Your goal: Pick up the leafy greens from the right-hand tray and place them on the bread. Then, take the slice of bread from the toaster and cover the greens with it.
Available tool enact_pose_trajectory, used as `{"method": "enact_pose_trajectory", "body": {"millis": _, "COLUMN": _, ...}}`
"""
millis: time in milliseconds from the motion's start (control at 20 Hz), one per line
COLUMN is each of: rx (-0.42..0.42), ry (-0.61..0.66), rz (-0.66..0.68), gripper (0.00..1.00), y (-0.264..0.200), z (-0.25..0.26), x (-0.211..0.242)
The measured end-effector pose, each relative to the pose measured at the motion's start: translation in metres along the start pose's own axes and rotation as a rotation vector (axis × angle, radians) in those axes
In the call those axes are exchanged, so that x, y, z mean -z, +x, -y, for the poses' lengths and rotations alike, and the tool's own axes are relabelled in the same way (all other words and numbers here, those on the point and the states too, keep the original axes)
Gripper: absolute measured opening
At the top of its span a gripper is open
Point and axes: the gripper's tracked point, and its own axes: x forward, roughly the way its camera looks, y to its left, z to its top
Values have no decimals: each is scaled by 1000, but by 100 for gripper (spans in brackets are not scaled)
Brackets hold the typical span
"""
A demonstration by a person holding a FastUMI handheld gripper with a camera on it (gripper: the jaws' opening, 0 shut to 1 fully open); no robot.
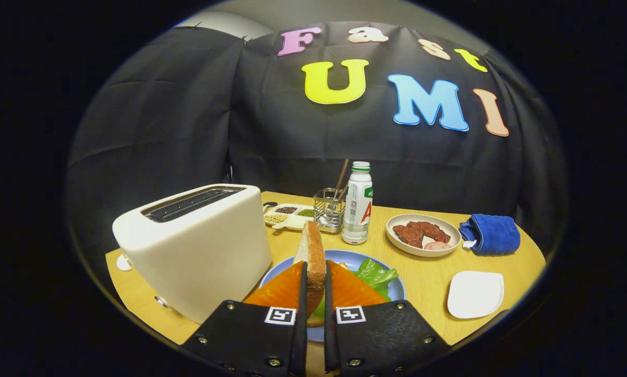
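White toaster (198,246) stood at the left of the wooden desk (428,283). Beside it, the claw (314,290) gripped an upright bread slice (315,256) above the blue plate (352,257), where leafy greens (377,273) lay. Farther right sat a meat dish (422,235), a white tray (475,294) and a blue cloth (491,234).

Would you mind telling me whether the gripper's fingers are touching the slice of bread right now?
Touching. The gripper view shows the slice of bread standing on edge, clamped between both fingers of the gripper with no gap on either side, above the blue plate and greens.
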Motion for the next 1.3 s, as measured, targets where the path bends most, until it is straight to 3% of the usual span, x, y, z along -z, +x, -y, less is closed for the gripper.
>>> {"method": "enact_pose_trajectory", "body": {"millis": 300, "rx": 4, "ry": -17, "rz": -14, "gripper": 19, "y": 4, "z": 7, "x": 6}}
{"method": "enact_pose_trajectory", "body": {"millis": 600, "rx": 43, "ry": -10, "rz": -32, "gripper": 39, "y": 6, "z": 26, "x": 18}}
{"method": "enact_pose_trajectory", "body": {"millis": 800, "rx": 50, "ry": 6, "rz": -36, "gripper": 41, "y": 5, "z": 33, "x": 19}}
{"method": "enact_pose_trajectory", "body": {"millis": 1050, "rx": 88, "ry": -8, "rz": -46, "gripper": 54, "y": 6, "z": 54, "x": 25}}
{"method": "enact_pose_trajectory", "body": {"millis": 1300, "rx": 122, "ry": 24, "rz": -27, "gripper": 55, "y": -8, "z": 88, "x": 25}}
